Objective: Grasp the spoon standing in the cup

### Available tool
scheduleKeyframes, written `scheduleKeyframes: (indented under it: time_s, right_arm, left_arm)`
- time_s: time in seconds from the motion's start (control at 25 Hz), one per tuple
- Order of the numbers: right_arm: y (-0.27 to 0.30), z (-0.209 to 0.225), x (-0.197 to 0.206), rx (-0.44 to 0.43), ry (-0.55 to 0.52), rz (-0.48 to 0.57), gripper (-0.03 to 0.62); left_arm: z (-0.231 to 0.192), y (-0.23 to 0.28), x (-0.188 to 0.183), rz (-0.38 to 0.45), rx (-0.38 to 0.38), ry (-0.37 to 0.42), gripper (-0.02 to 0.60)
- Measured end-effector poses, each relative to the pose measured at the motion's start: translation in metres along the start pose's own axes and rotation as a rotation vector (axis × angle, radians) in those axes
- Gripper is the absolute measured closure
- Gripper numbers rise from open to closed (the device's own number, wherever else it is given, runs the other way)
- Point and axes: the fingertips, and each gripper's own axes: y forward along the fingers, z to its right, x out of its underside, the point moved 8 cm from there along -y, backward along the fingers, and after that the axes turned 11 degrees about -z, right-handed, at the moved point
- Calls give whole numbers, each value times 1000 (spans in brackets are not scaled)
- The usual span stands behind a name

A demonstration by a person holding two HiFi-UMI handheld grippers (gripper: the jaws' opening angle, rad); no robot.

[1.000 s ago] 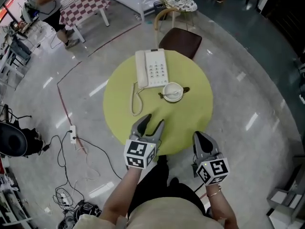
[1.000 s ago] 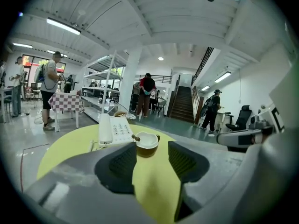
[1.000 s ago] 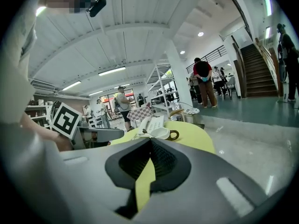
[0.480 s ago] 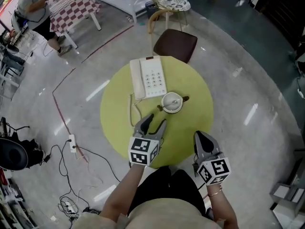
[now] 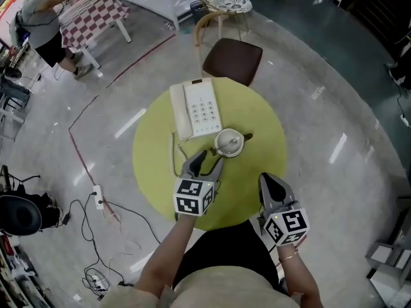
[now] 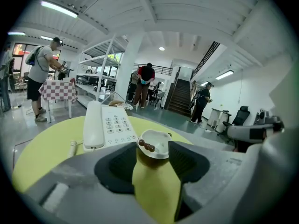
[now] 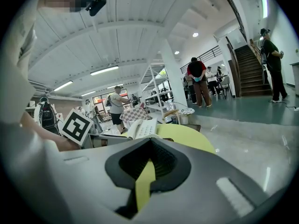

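A white cup [image 5: 229, 142] stands on the round yellow-green table [image 5: 260, 117], just right of a white telephone [image 5: 198, 108]. The spoon [image 6: 145, 146] rests in the cup, its brown beaded handle end over the near rim. My left gripper [image 5: 205, 163] hovers open a little short of the cup and points at it; in the left gripper view the cup [image 6: 158, 143] sits between the jaws, beyond their tips [image 6: 154, 166]. My right gripper [image 5: 272, 186] is shut and holds nothing, over the table's front right edge [image 7: 147, 171].
A brown-seated chair [image 5: 232, 59] stands behind the table. The phone's cord [image 5: 174, 151] runs down the table's left part. Cables and a power strip [image 5: 97, 196] lie on the floor at left. A person [image 5: 42, 21] stands at a checkered table far left.
My left gripper has moved forward over the table toward the cup. The right gripper has stayed near the front edge.
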Motion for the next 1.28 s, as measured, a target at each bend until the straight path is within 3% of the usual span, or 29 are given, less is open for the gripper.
scheduleKeyframes:
  time_s: [0.68, 1.08, 1.28]
  right_arm:
    - [35, 22, -14, -63, 14, -38, 597]
    - [41, 30, -17, -84, 24, -46, 597]
    - [41, 35, -13, -88, 28, -52, 597]
  left_arm:
    - [-10, 31, -6, -31, -33, -77, 372]
    - [-9, 32, -5, -30, -62, -97, 460]
    - [-9, 34, -5, -25, -74, -115, 462]
